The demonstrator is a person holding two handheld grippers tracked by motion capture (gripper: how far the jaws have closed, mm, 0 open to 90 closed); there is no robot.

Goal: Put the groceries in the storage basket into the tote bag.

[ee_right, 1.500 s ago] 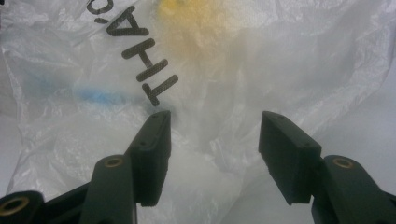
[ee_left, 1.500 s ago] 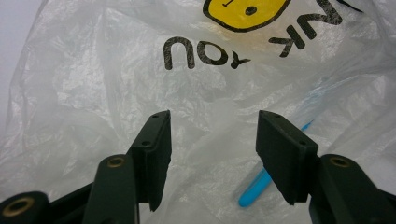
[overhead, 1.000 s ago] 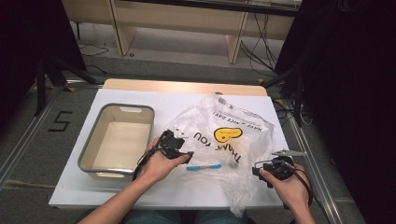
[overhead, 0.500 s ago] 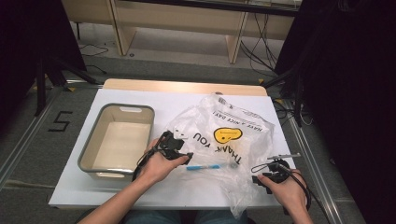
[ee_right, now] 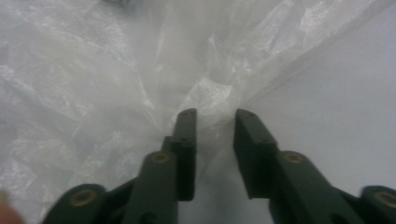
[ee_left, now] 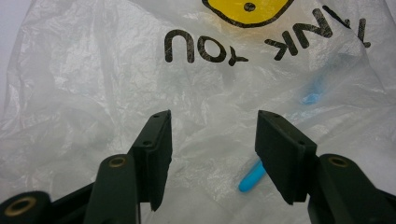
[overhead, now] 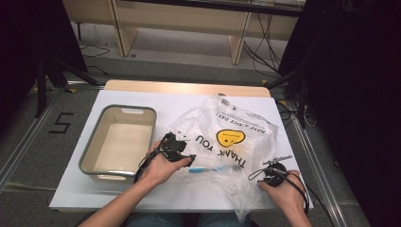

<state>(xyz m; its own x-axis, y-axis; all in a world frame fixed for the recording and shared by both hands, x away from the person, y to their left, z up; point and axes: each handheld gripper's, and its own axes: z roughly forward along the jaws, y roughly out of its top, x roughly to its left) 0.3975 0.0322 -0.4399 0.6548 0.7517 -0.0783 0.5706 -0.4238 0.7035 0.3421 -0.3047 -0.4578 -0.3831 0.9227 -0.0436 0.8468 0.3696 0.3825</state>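
Resting low beside the plastic bag (overhead: 227, 142), right gripper (ee_right: 215, 116) fingers closing around its edge.

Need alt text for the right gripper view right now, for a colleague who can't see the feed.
The right gripper, whose jaws have just been closing, has a bunched fold of the clear plastic bag between its two black jaws, with a narrow gap left between them. Crinkled bag film spreads up and to the left; bare white table lies to the right.
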